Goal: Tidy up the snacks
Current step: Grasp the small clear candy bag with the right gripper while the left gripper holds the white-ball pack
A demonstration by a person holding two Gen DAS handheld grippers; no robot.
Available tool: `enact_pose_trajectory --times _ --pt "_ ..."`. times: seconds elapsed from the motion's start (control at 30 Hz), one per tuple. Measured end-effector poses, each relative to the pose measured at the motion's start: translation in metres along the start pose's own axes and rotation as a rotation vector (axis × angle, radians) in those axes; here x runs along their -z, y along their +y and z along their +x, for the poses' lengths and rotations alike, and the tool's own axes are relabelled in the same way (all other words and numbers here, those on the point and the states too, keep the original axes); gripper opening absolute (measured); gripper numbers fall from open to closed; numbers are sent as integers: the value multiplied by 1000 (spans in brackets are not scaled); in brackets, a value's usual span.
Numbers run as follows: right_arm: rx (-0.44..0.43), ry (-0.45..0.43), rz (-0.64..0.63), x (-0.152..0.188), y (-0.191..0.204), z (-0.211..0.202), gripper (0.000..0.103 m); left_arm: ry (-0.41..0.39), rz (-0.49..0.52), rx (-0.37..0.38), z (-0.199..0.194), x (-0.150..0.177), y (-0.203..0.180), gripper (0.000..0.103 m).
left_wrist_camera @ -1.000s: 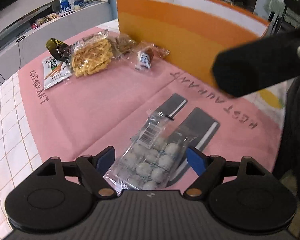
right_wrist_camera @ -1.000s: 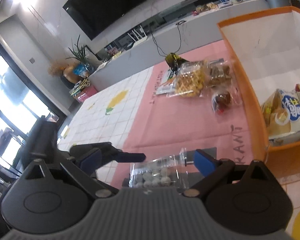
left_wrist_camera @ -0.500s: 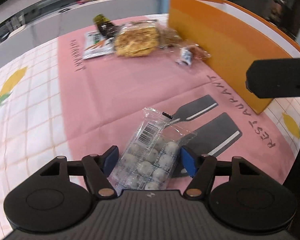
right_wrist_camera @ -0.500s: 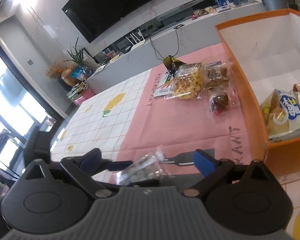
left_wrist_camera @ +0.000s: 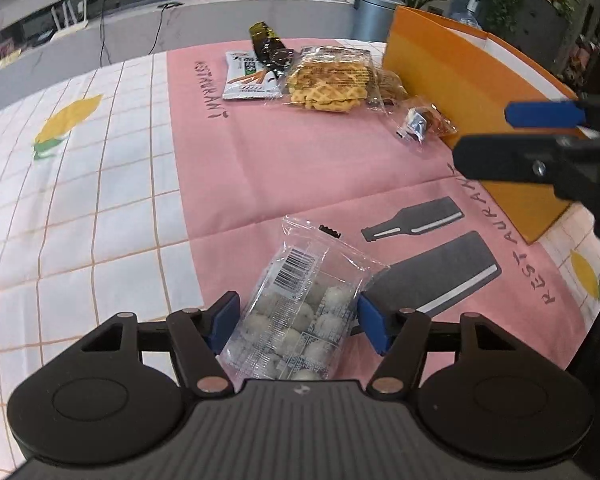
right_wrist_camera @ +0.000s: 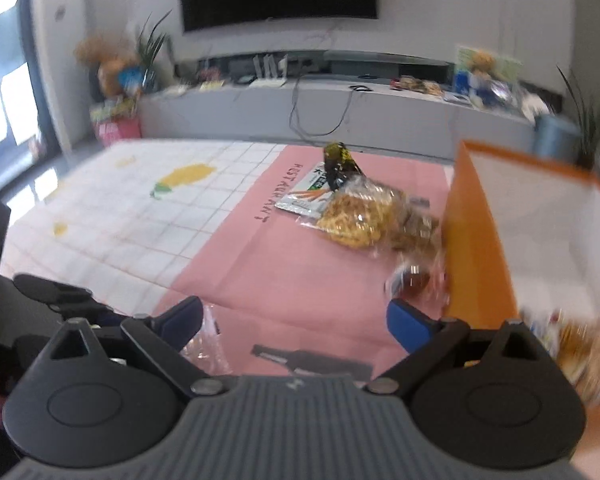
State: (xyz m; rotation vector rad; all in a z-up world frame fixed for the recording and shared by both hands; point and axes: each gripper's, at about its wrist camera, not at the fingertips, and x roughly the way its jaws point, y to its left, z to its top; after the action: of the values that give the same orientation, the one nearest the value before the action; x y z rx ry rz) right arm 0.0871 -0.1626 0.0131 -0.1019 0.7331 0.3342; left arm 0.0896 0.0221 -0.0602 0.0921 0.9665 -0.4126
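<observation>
A clear packet of white balls (left_wrist_camera: 300,312) lies between the blue pads of my left gripper (left_wrist_camera: 298,318). Its jaws are closing, and both pads touch the packet's sides. The packet's far end with the barcode sticks out over the pink mat (left_wrist_camera: 284,168). My right gripper (right_wrist_camera: 296,320) is open with nothing between its fingers. In the left wrist view the right gripper (left_wrist_camera: 520,132) hovers in front of the orange box (left_wrist_camera: 460,92). A crinkled edge of the packet (right_wrist_camera: 206,344) shows beside the right gripper's left finger.
At the mat's far end lie a waffle packet (left_wrist_camera: 328,80), a green-white stick packet (left_wrist_camera: 248,76), a dark wrapper (left_wrist_camera: 266,40) and a small wrapped snack (left_wrist_camera: 424,120). The orange box (right_wrist_camera: 472,240) holds blurred snack bags (right_wrist_camera: 580,344). A checked cloth (left_wrist_camera: 80,220) covers the table's left.
The left gripper's jaws narrowed onto the packet and the hand rolled. The right gripper rolled level and swung away from the packet; its view is blurred by motion.
</observation>
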Motion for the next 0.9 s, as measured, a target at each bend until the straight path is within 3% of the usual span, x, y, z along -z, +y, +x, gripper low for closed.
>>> enact_pose_trajectory --times 0.13,0.3,0.53,0.67,0.9 --pt "-17 118 -168 -34 -7 18 96 6 -29 16 0 -1 5 74" --pt "62 331 -615 -52 -6 57 96 -4 -56 24 0 -4 13 74" --pt "-73 605 -1034 -51 -3 102 96 -10 -79 21 0 -7 24 73" --pt "-83 751 -1075 -50 -4 134 85 -8 -76 25 0 -7 25 73" --pt "-37 894 -1107 -42 -12 181 84 -3 -30 17 1 -5 19 73"
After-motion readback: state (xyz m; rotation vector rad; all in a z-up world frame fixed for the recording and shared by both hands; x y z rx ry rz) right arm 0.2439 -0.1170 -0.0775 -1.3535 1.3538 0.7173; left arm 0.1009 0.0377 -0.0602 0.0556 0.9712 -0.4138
